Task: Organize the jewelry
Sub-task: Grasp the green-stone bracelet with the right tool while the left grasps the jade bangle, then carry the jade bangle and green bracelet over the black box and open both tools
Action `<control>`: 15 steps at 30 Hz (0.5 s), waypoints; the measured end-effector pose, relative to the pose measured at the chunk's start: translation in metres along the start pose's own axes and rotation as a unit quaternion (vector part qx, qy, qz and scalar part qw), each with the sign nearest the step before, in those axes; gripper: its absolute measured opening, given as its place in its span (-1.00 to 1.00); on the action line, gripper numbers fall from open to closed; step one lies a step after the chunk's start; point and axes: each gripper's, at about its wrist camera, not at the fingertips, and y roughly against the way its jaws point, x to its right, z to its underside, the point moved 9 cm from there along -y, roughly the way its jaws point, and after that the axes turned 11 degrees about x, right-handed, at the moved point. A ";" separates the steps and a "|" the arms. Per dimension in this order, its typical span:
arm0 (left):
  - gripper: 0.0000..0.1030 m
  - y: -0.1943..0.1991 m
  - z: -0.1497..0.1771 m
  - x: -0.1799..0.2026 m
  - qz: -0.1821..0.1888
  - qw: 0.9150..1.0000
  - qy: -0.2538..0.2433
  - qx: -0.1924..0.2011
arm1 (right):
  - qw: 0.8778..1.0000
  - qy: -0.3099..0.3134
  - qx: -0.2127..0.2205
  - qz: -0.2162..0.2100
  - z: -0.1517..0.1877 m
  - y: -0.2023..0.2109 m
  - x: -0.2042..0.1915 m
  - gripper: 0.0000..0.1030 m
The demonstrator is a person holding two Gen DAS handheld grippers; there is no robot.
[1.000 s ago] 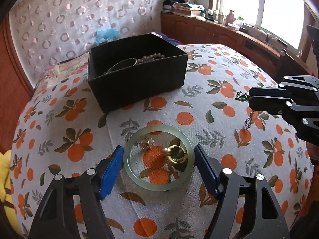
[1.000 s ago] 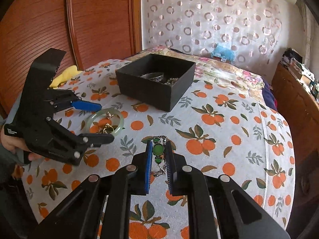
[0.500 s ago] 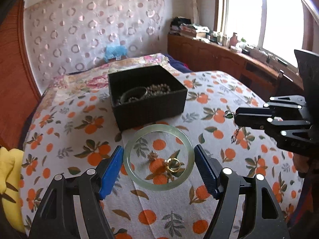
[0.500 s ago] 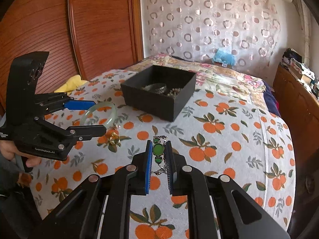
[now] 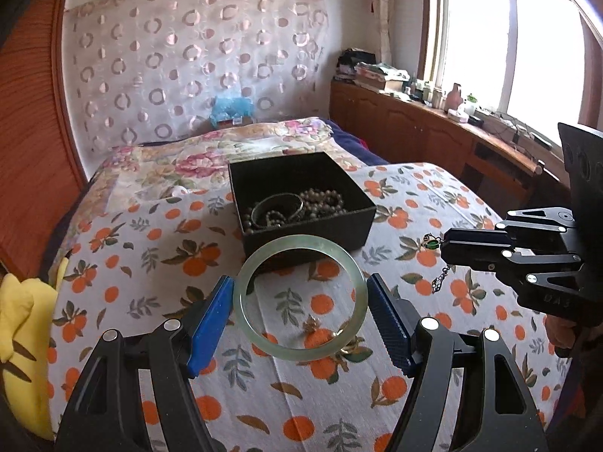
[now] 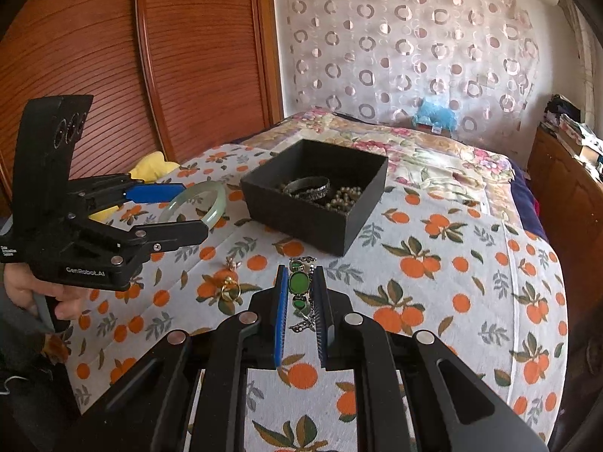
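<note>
My left gripper point(image 5: 299, 301) is shut on a pale green jade bangle point(image 5: 264, 260), held above the orange-print cloth, short of the black jewelry box point(image 5: 301, 218). It also shows in the right wrist view point(image 6: 188, 209) with the bangle point(image 6: 215, 207). My right gripper point(image 6: 299, 293) is shut on a green-stone bracelet point(image 6: 299, 282), its chain hanging below; it shows in the left wrist view point(image 5: 444, 245) with the bracelet point(image 5: 433, 243). The box point(image 6: 301, 218) holds a metal bangle and beads. A gold ring point(image 6: 230, 290) and a small earring point(image 6: 231, 262) lie on the cloth.
The bed is covered by an orange-print cloth point(image 6: 452, 263) with a floral quilt point(image 6: 433, 150) behind. A yellow cloth point(image 5: 22, 320) lies at the left edge. A wooden headboard point(image 6: 150, 75) stands left; a wooden cabinet point(image 5: 414, 128) under the window stands right.
My left gripper has lifted the jade bangle off the cloth and moved it toward the box, leaving the ring and earring behind. My right gripper has risen with the bracelet.
</note>
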 end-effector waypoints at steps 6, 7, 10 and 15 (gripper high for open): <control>0.34 -0.004 -0.011 -0.008 0.004 1.000 0.005 0.011 | 1.000 -0.002 0.009 -0.002 -0.018 -0.006 0.004 -0.72; 0.34 -0.004 -0.014 -0.010 0.004 1.000 0.006 0.014 | 1.000 -0.002 0.010 -0.001 -0.020 -0.007 0.004 -0.72; 0.34 -0.006 -0.024 -0.015 0.002 1.000 0.002 0.021 | 1.000 -0.003 0.015 0.001 -0.034 -0.013 0.008 -0.72; 0.34 -0.013 -0.046 -0.027 0.000 1.000 -0.002 0.031 | 1.000 0.003 0.030 0.000 -0.063 -0.026 0.014 -0.72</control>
